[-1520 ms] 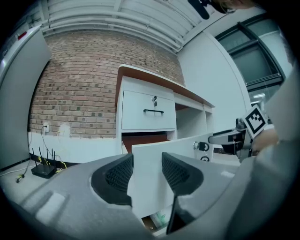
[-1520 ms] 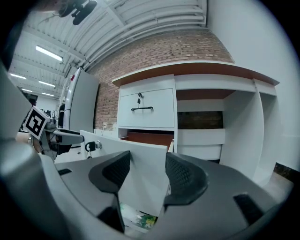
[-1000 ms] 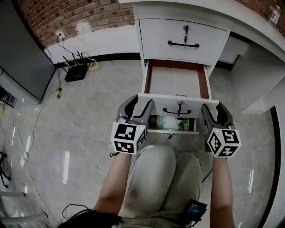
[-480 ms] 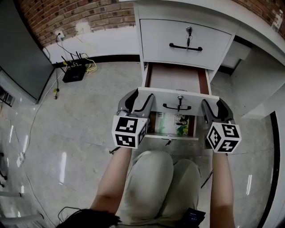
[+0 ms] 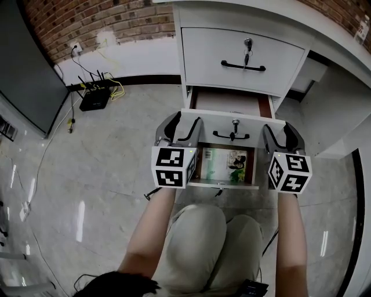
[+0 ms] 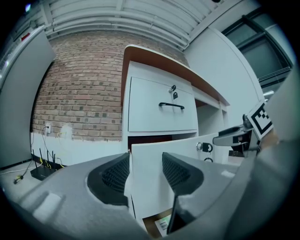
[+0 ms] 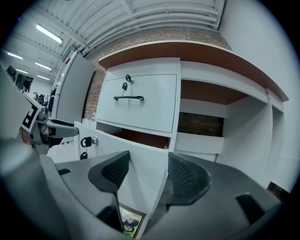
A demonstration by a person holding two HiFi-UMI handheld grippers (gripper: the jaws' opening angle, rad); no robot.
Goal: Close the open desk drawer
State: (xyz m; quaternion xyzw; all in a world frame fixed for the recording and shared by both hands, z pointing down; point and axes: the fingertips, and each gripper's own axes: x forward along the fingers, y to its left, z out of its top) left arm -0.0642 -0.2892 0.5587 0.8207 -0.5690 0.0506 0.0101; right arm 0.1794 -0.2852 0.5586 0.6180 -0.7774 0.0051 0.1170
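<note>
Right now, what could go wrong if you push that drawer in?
The left gripper and right gripper straddle the ends of the drawer front, so the outer fingers might get pinched against the desk frame. Pushing one side harder could skew and jam it.

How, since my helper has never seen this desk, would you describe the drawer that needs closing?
Find the white desk by the brick wall. Under its closed top drawer is the middle drawer, partly pulled out, with red-brown inner sides. Only it is partly out: the bottom drawer sticks out further and shows printed papers.
</note>
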